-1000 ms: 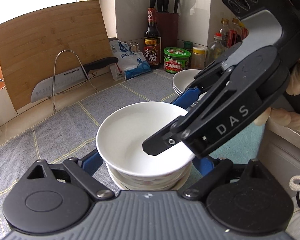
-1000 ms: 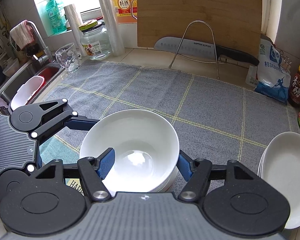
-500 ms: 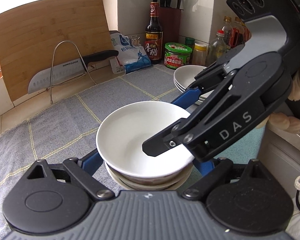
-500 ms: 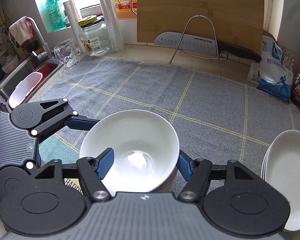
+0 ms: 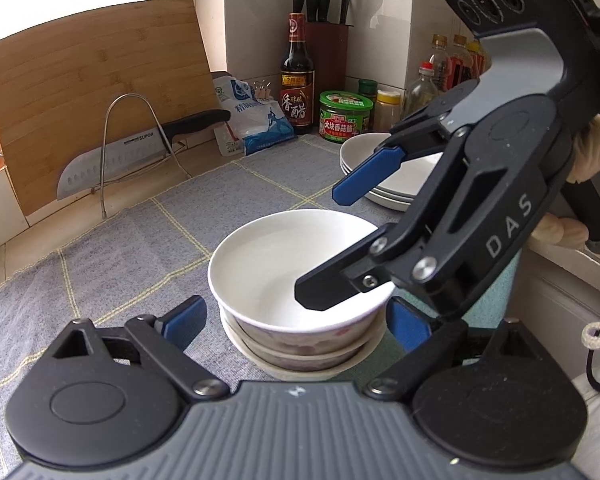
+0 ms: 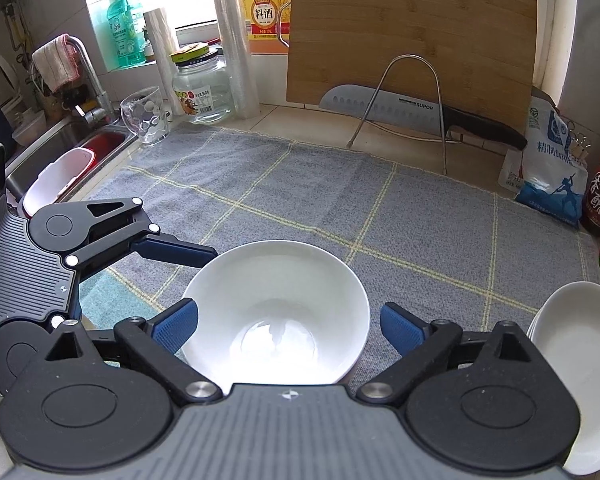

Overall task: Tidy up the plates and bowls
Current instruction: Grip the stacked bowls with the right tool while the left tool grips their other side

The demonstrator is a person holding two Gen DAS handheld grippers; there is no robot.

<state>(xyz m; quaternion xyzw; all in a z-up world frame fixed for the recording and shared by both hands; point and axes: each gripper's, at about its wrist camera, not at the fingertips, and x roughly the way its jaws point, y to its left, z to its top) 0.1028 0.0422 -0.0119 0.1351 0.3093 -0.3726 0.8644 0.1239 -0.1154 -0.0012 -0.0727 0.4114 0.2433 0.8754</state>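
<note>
Right wrist view: right claw (image 6: 288, 326) just sprung wide, tilted down astride the white bowl (image 6: 276, 308)

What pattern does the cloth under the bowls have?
The cloth is grey with thin yellow grid lines, clearest in the right wrist view.

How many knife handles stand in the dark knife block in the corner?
4. They stand side by side in the knife block, in the tiled corner behind the vinegar bottle. A fifth knife lies apart, on the wire rack against the cutting board.
</note>
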